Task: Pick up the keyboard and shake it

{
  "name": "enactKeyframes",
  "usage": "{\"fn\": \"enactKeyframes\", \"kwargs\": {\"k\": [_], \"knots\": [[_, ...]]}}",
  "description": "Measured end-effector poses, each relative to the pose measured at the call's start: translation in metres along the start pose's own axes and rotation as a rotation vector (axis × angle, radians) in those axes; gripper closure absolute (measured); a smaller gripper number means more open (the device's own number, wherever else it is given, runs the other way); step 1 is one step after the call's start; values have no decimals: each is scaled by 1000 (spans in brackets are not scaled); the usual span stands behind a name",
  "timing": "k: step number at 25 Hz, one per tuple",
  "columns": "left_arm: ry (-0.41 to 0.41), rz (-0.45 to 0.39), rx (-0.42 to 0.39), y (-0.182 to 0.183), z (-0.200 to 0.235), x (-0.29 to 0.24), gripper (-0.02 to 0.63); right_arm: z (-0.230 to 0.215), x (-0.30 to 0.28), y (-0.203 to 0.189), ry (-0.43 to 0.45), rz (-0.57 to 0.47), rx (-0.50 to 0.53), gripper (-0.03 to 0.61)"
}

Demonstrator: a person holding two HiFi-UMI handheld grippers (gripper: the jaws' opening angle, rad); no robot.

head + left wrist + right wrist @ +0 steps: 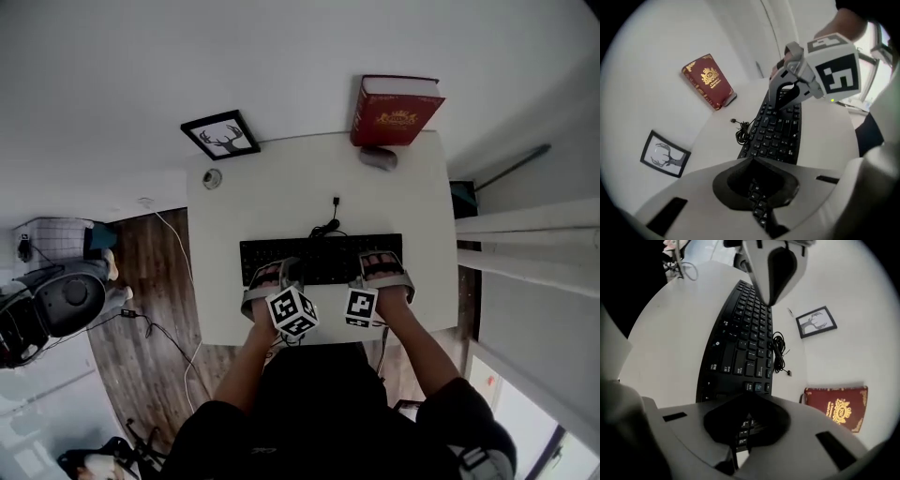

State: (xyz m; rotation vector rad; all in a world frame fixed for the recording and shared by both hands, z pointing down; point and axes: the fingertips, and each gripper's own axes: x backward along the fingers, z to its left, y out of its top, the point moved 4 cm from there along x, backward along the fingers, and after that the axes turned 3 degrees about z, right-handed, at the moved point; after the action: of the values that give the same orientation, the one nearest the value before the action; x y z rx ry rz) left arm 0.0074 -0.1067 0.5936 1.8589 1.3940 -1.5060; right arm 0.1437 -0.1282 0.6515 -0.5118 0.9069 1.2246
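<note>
A black keyboard (321,260) lies across the near part of the white table (234,225), its cable (328,225) coiled behind it. My left gripper (272,277) is at its left end and my right gripper (382,266) at its right end. In the left gripper view the jaws (759,206) are closed over the keyboard's end (780,126), with keys showing in the narrow slit between them. The right gripper view shows the same: jaws (740,441) closed over the keyboard's other end (740,343). Each view shows the other gripper at the far end.
A red book (394,111) stands at the table's back right against the wall, a grey mouse (378,157) in front of it. A framed deer picture (221,135) leans at the back left, a small round object (213,178) near it. A chair (56,300) stands on the floor at left.
</note>
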Motion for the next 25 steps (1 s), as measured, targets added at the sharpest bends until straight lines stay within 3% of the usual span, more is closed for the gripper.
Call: {"fn": "enactKeyframes", "kwargs": {"k": [3, 6, 10, 12, 14, 16, 18, 20, 22, 25], "knots": [[33, -45, 174, -8, -8, 13, 612, -2, -4, -4, 4, 44, -53, 557], [32, -98, 343, -25, -14, 19, 612, -2, -11, -4, -56, 84, -89, 557], [75, -210, 491, -41, -4, 48, 612, 2, -10, -2, -91, 5, -267, 557], [94, -294, 573, -42, -4, 75, 612, -6, 29, -7, -117, -71, -472, 557], [118, -394, 664, -44, -10, 106, 612, -22, 93, -11, -186, -211, -784, 557], [147, -498, 747, -45, -22, 136, 612, -34, 160, -10, -269, -434, -1136, 557], [163, -584, 785, -43, -42, 162, 612, -35, 214, -6, -349, -639, -1386, 557], [168, -664, 801, -36, -62, 187, 612, -26, 250, 2, -433, -708, -1455, 557], [175, -737, 808, -29, -78, 210, 612, -10, 278, 6, -513, -688, -1443, 557], [200, -804, 786, -18, -93, 238, 612, 13, 313, 5, -566, -693, -1421, 557]]}}
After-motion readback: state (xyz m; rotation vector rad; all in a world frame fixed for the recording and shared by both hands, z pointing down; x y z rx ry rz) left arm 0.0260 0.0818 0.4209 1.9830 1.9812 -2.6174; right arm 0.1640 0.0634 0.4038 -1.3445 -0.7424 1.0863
